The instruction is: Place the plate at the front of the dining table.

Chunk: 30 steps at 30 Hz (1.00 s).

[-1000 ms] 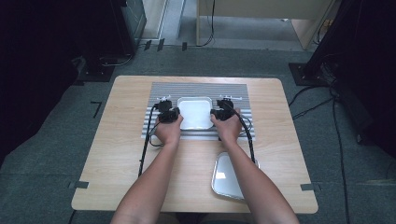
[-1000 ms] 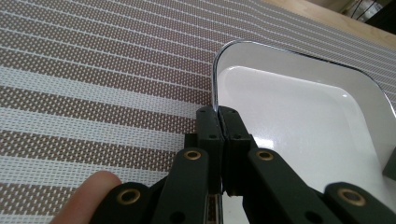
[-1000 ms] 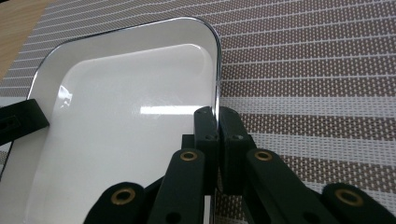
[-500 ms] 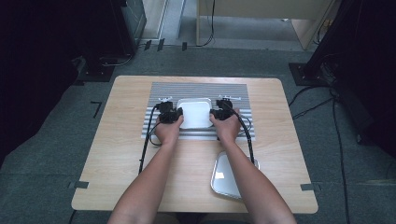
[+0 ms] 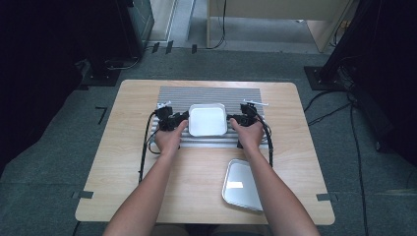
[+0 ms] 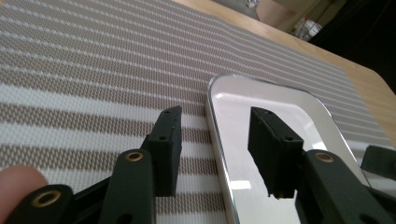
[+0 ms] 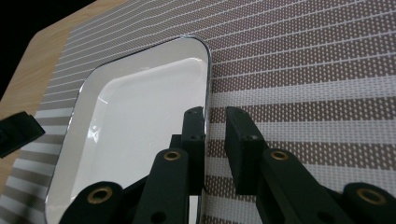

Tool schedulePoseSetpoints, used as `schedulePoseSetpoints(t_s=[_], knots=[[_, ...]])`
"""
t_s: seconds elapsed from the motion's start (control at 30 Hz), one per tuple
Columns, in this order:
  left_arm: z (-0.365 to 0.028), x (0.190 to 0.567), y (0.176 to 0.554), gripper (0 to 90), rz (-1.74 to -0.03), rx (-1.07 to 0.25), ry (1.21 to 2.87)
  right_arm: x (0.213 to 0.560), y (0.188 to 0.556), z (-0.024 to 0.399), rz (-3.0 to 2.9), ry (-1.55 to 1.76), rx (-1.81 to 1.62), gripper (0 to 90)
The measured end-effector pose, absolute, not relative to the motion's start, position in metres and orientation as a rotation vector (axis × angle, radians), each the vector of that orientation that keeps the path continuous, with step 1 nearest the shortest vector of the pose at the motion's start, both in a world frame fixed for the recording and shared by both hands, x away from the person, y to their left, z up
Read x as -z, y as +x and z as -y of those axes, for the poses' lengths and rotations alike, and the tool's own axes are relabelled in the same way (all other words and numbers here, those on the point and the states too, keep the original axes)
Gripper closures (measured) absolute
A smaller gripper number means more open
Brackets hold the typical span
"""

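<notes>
A white rectangular tray (image 5: 207, 120) with a shiny rim lies on a striped grey placemat (image 5: 211, 93). My left gripper (image 5: 186, 117) is at the tray's left edge. In the left gripper view the tray (image 6: 285, 100) has its rim between the jaws of that gripper (image 6: 215, 116), which are wide apart. My right gripper (image 5: 230, 119) is at the tray's right edge. In the right gripper view the jaws of that gripper (image 7: 214, 114) stand a narrow gap apart, one over the tray (image 7: 140, 116) and one over the mat, with the rim along the inner jaw.
A second, metal tray (image 5: 241, 184) lies on the wooden table (image 5: 128, 162) near its front edge, under my right forearm. Cables trail from both grippers toward the front. Dark equipment and cables stand on the floor around the table.
Both hands stay at the tray's two sides; the tray has not visibly moved.
</notes>
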<state>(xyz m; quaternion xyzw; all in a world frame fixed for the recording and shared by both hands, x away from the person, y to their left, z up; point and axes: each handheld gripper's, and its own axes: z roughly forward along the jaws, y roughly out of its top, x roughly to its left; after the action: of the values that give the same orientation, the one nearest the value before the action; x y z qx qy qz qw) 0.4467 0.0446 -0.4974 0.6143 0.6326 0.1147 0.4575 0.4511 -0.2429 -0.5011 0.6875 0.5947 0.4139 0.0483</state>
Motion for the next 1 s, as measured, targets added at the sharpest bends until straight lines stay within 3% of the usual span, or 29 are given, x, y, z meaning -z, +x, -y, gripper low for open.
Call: schedulePoseSetpoints(t_s=[0.17,0.67,1.0], knots=[[-0.043,0.496,0.437,59.6,-1.579,-0.242,1.528,0.500,0.442,0.247,-1.825,2.118,-1.283,79.4],[-0.023,0.506,0.410,57.7,-1.593,-0.280,1.647,0.492,0.416,0.226,-1.847,2.080,-1.193,79.7],[-0.013,0.508,0.411,67.5,-1.598,-0.310,1.665,0.501,0.413,0.224,-1.754,2.117,-1.150,81.9]])
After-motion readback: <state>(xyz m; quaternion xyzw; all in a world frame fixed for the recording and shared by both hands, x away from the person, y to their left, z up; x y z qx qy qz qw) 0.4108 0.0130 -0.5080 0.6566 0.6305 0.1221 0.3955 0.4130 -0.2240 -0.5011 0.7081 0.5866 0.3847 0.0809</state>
